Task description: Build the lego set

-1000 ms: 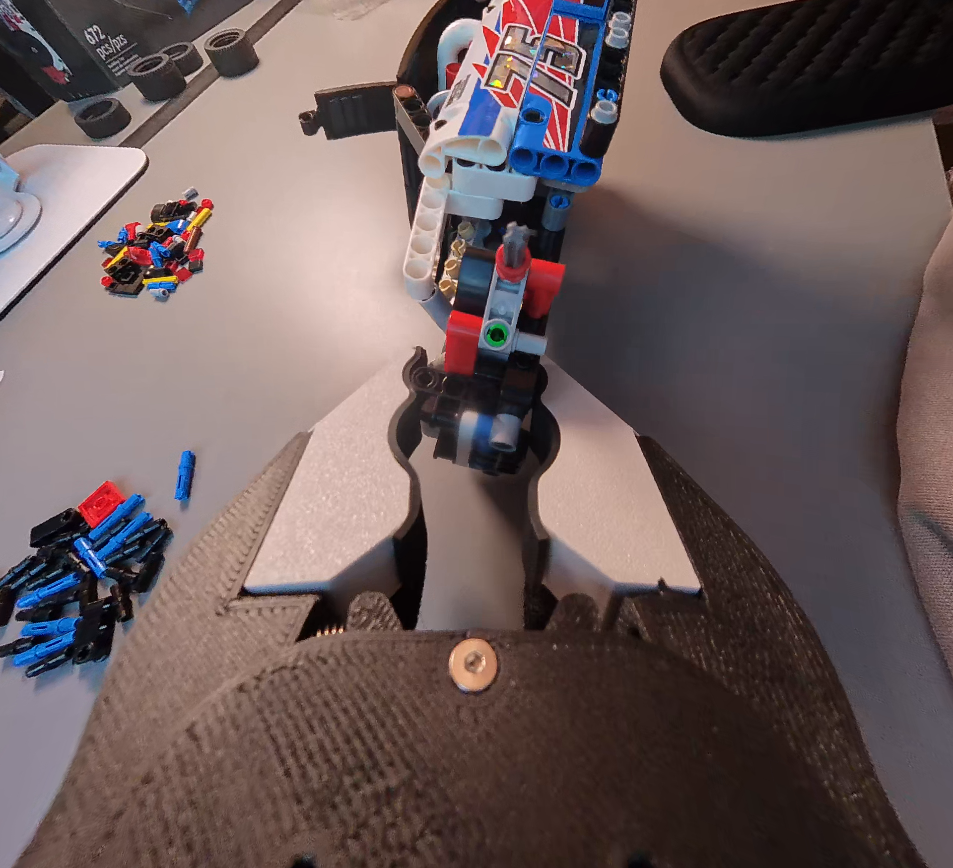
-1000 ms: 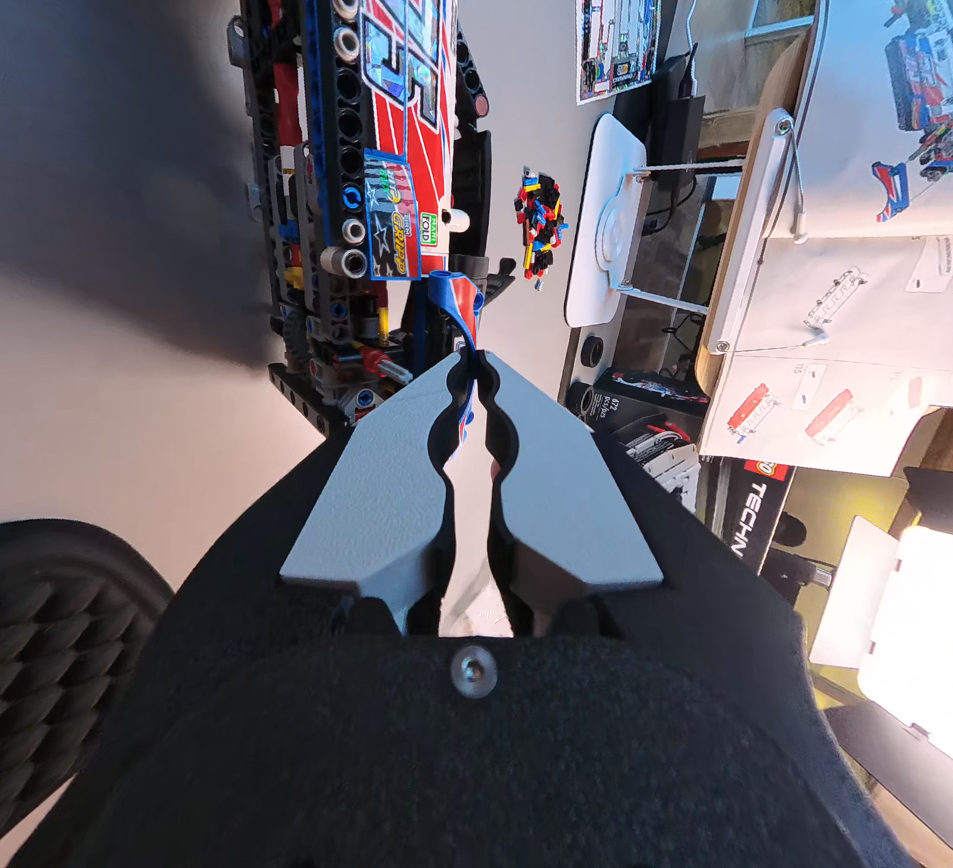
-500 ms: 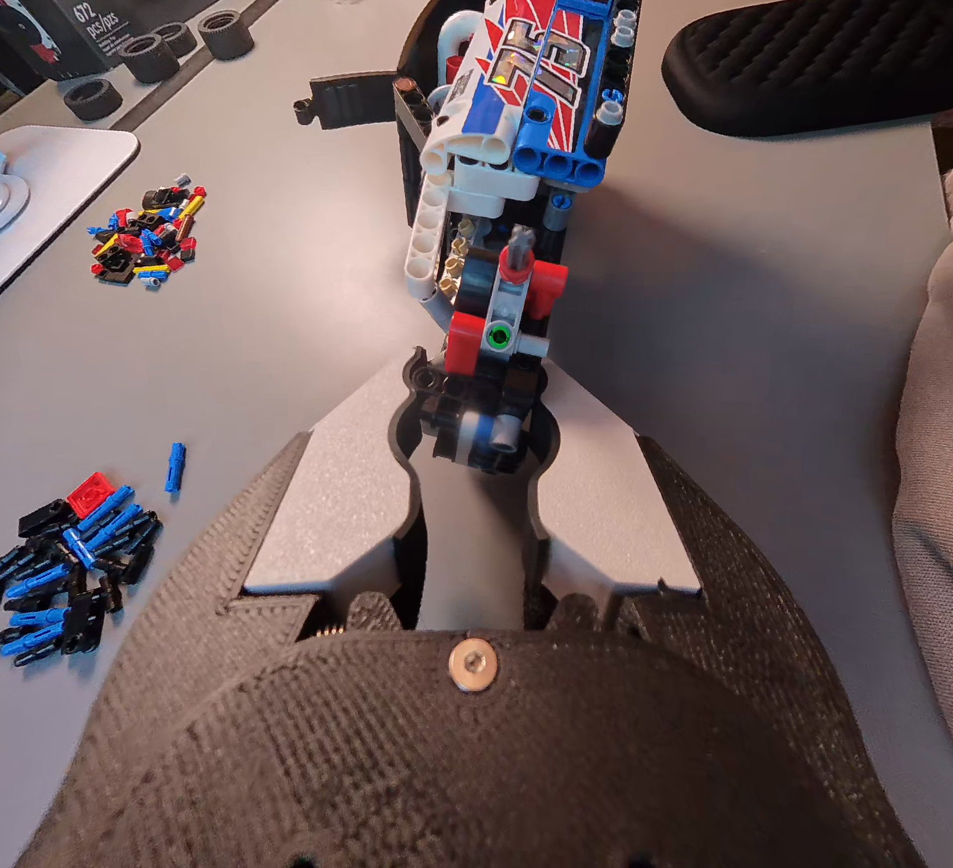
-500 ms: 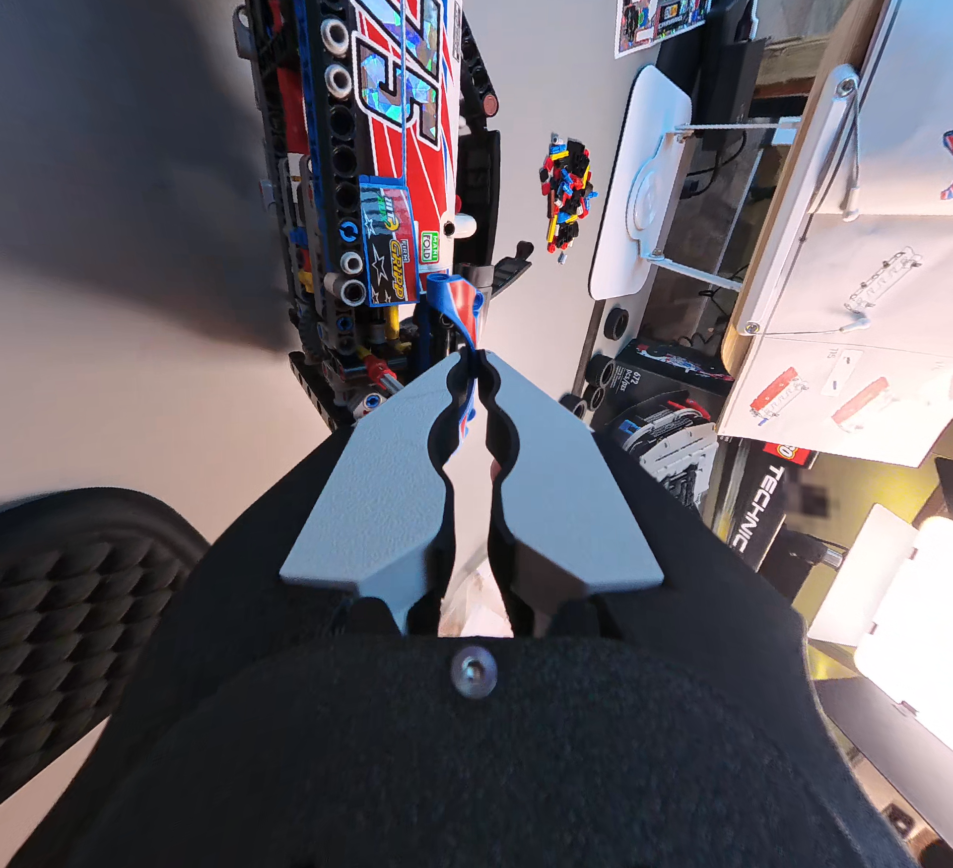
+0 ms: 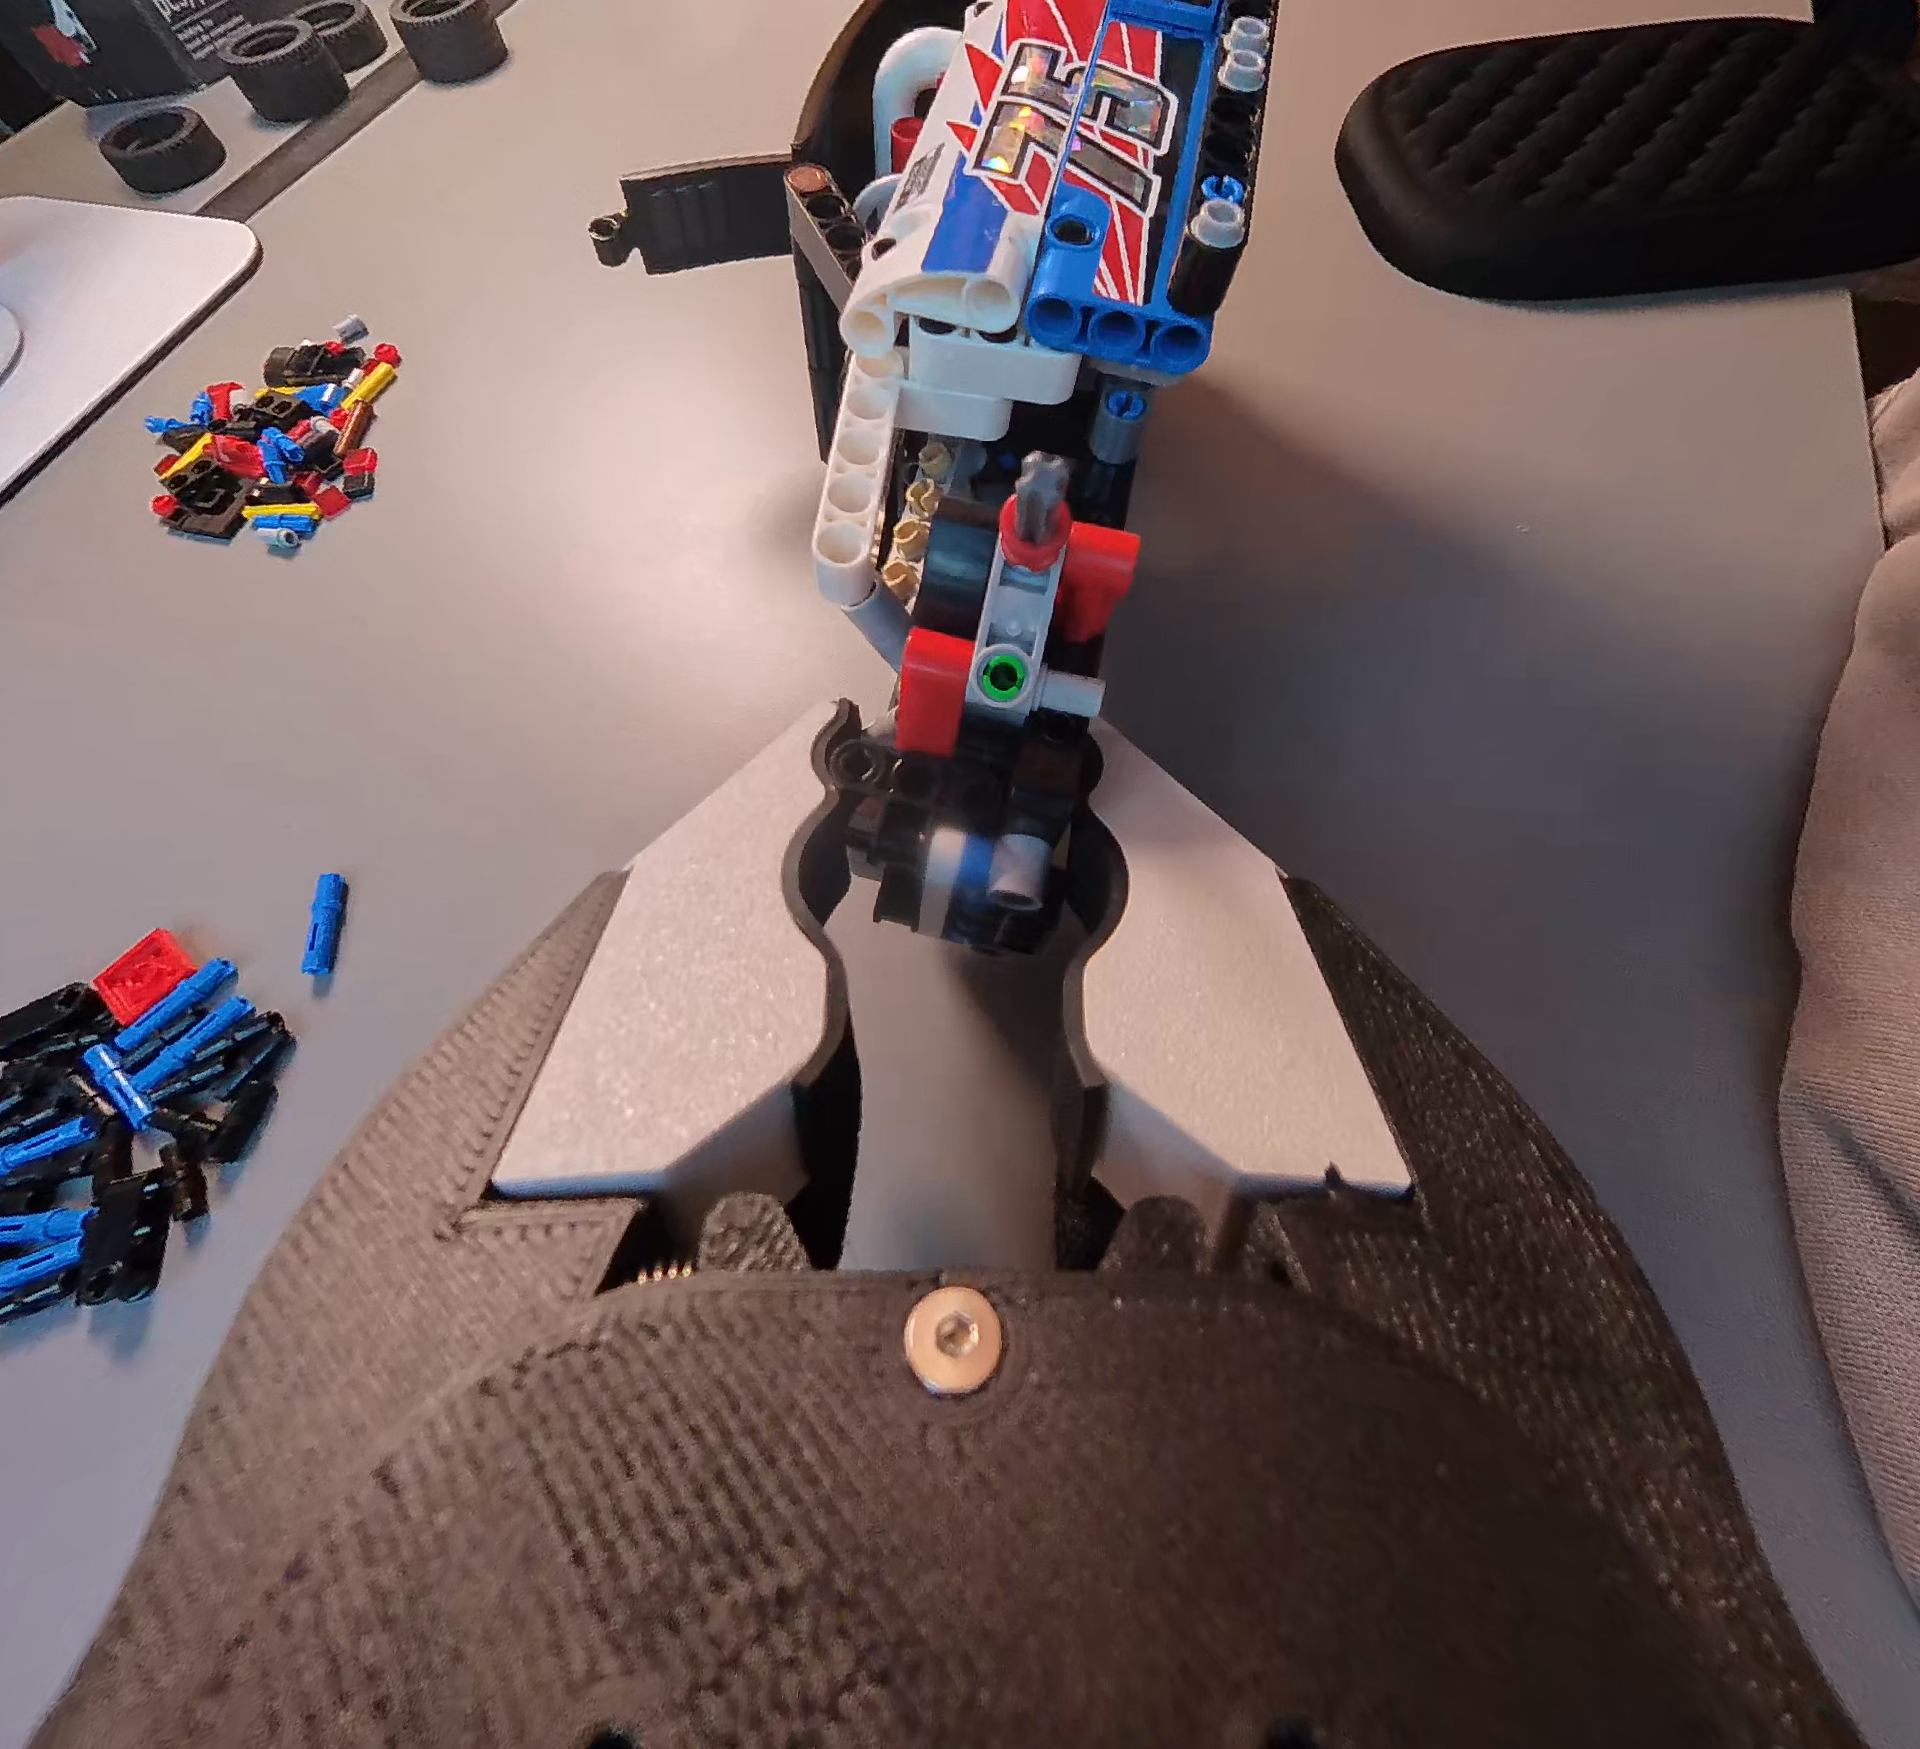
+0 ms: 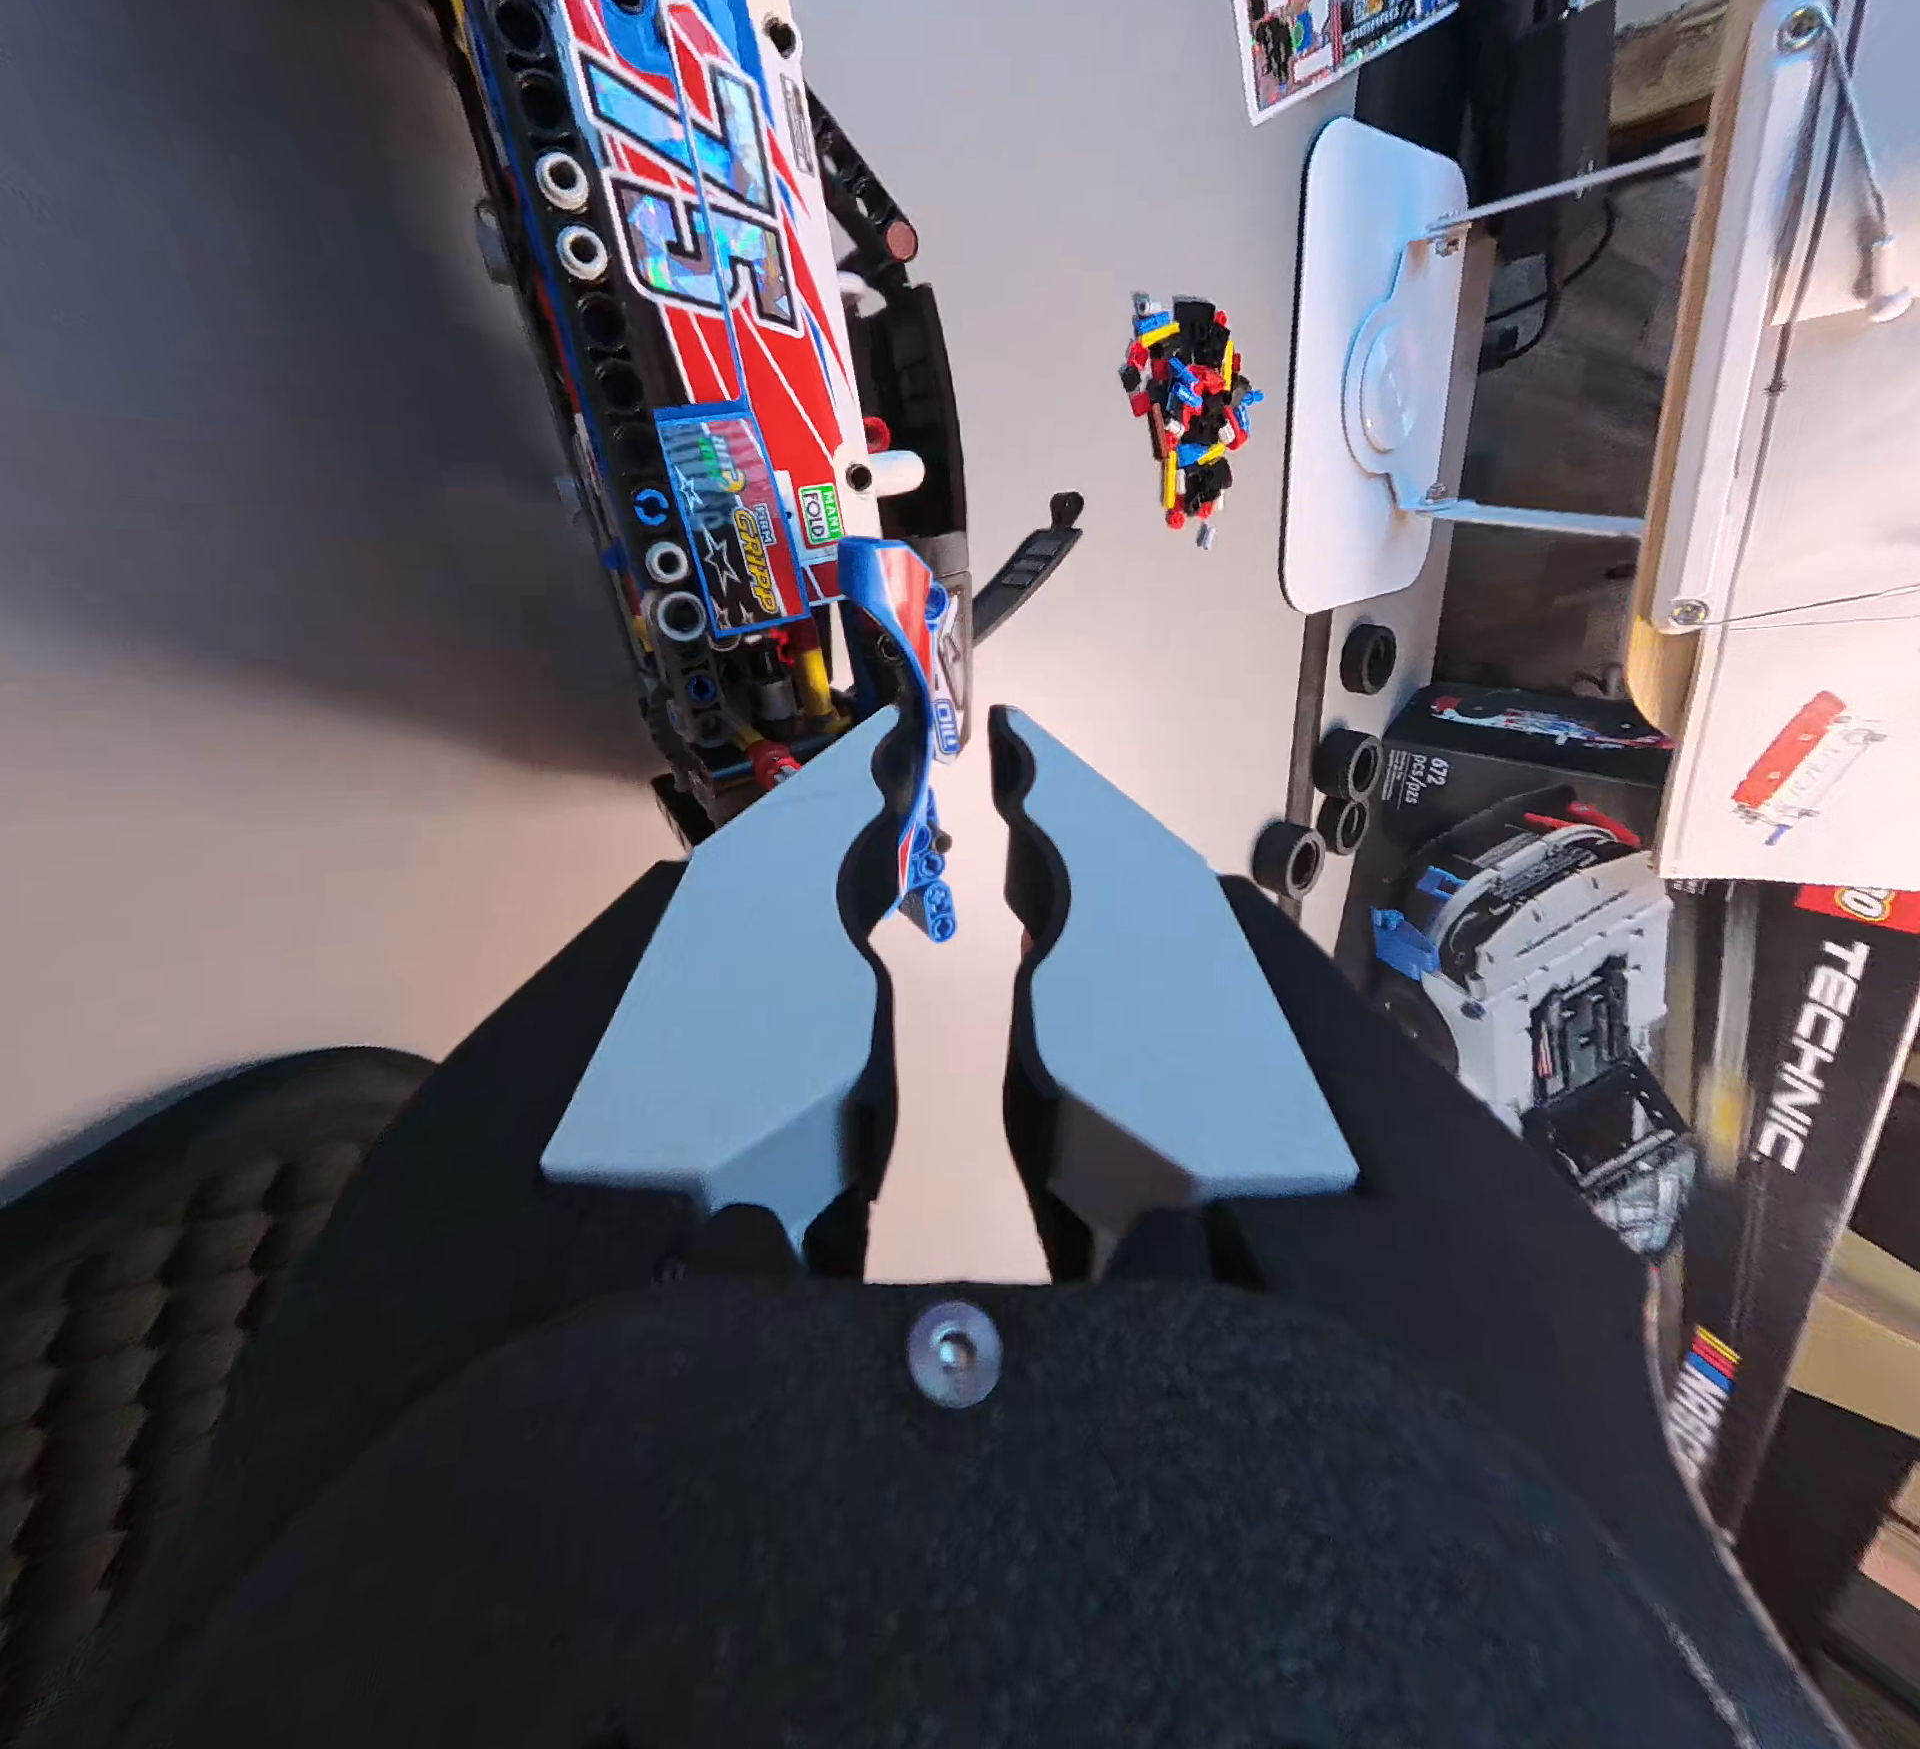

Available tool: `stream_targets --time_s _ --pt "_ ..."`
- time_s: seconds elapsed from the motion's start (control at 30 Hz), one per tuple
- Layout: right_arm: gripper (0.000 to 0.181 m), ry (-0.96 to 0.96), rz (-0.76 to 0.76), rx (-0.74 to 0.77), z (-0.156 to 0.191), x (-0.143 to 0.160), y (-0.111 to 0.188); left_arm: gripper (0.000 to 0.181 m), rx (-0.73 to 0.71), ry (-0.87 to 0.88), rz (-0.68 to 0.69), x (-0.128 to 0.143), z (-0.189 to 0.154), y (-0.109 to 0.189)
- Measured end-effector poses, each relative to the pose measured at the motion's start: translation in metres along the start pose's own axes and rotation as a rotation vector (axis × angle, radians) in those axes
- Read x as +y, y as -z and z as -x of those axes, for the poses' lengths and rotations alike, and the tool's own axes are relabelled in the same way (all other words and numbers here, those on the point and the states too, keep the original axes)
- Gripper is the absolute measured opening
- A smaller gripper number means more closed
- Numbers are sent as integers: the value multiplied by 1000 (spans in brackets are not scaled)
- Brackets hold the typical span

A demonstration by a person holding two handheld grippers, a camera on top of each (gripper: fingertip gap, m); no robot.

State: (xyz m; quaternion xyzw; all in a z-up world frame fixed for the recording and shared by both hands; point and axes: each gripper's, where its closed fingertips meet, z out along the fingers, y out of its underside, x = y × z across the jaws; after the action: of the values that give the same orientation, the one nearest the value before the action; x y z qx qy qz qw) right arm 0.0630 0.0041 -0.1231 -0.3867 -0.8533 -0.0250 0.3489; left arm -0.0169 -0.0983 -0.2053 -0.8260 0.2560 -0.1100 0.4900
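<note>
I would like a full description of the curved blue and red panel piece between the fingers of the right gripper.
The curved panel is a thin, glossy plastic piece, blue with a red and white sticker, bent in an S-like curve. A row of pin holes shows at its near end. It stands on edge at the rear corner of the lego car. The right gripper is open: the panel lies against its left finger, and a gap separates it from the right one.

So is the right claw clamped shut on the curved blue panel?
No: the right claw stands open, and the curved blue panel touches only its left finger.
</note>
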Motion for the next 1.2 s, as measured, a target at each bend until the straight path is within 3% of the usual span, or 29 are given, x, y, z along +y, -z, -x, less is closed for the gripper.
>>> stream_targets --time_s 0.3,0.6,0.7,0.97,1.2 --pt "18 -102 -188 -52 4 11 8 37 8 16 -6 0 1 0" --pt "9 -221 -288 -79 12 18 10 37 7 11 -15 -1 1 0" --pt "0 -191 -295 -31 11 16 7 37 3 5 -17 -1 1 0" --pt "0 8 -247 223 -7 16 20 37 -9 23 -15 -1 1 0" --pt "0 22 -172 334 -9 16 6 37 -19 38 -2 -2 -2 -2"
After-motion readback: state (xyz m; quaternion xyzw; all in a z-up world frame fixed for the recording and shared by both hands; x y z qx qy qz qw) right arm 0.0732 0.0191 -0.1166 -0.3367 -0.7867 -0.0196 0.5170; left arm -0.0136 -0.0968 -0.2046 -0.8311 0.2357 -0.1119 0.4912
